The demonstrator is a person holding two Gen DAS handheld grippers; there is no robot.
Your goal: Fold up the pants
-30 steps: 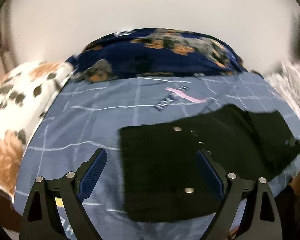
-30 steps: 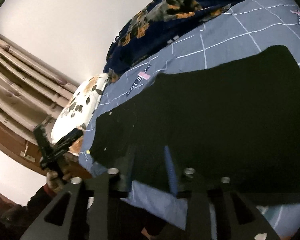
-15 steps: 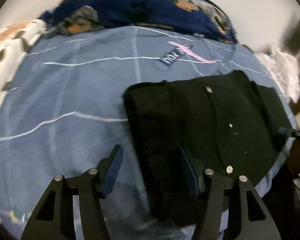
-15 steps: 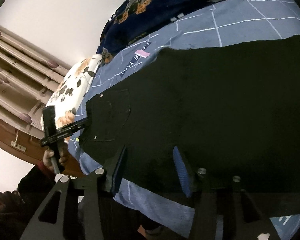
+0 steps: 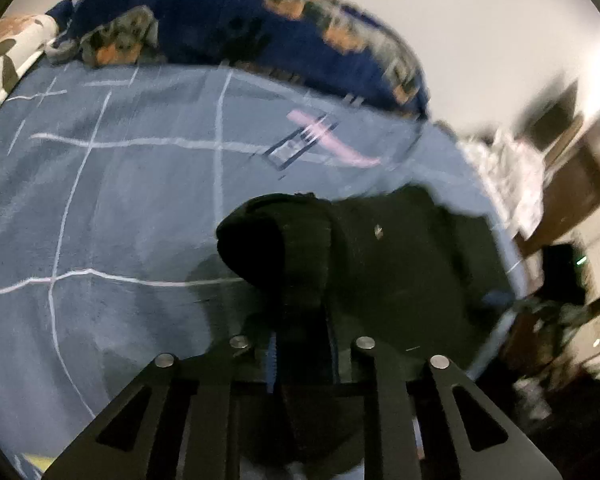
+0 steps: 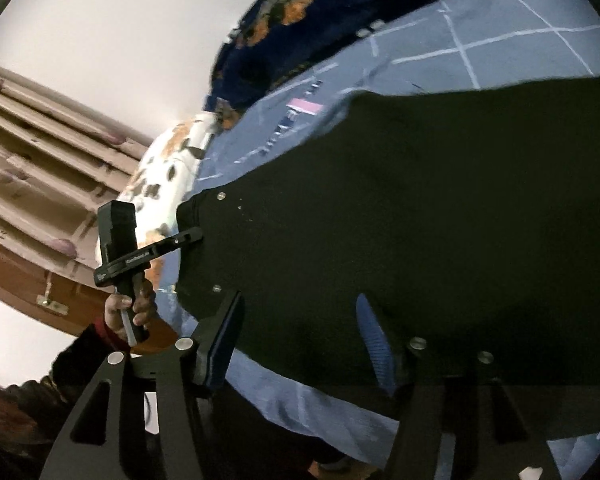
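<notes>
Black pants (image 6: 420, 208) lie spread on a blue grid-patterned bed sheet (image 5: 132, 200). In the left wrist view my left gripper (image 5: 300, 344) is shut on the waistband end of the pants (image 5: 300, 240), which bunches up between the fingers and lifts off the sheet. In the right wrist view the left gripper (image 6: 188, 236) shows at the waistband edge. My right gripper (image 6: 300, 340) is open, its blue-padded fingers straddling the near edge of the pants close to the bed's edge.
A dark blue floral blanket (image 5: 240, 28) is heaped at the back of the bed. A white spotted pillow (image 6: 172, 168) lies by the wooden headboard (image 6: 32, 184). Clutter and furniture (image 5: 560, 200) stand off the bed's right side.
My left gripper moved onto the waistband and closed on it, bunching the cloth up. My right gripper opened wider and shifted along the near edge of the pants.
</notes>
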